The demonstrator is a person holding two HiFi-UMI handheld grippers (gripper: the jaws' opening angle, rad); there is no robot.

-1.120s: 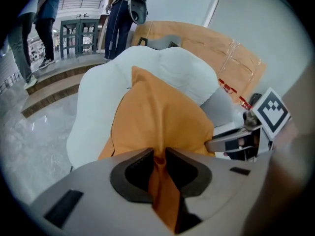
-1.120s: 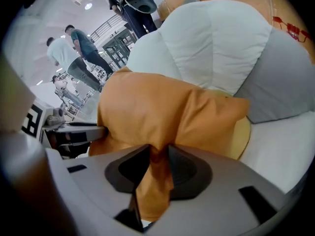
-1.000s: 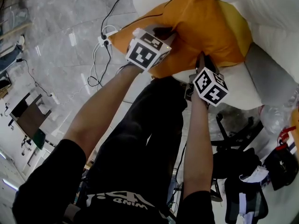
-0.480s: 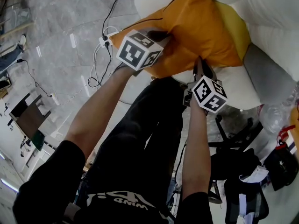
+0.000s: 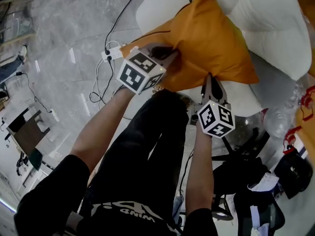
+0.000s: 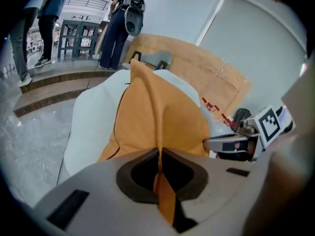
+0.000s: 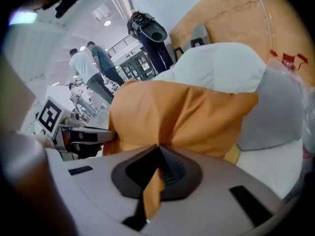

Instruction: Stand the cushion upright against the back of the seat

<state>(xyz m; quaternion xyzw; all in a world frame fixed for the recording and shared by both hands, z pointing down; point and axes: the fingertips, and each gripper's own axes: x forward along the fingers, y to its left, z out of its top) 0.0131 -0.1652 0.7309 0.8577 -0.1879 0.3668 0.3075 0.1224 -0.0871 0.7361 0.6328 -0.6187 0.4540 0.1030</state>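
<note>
left gripper [image 5: 166,54] fingers were clamped on the cushion [image 5: 206,38] edge | right gripper [image 5: 211,78] fingers pinched that same edge too | cushion sat right ahead of both, up against the white seat [image 5: 162,6]

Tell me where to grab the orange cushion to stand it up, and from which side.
Pinch the orange cushion by its thin near edge, toward each end, coming from the front of the seat. The plump middle looks too thick for jaws. The left gripper and right gripper are shut on that edge.
</note>
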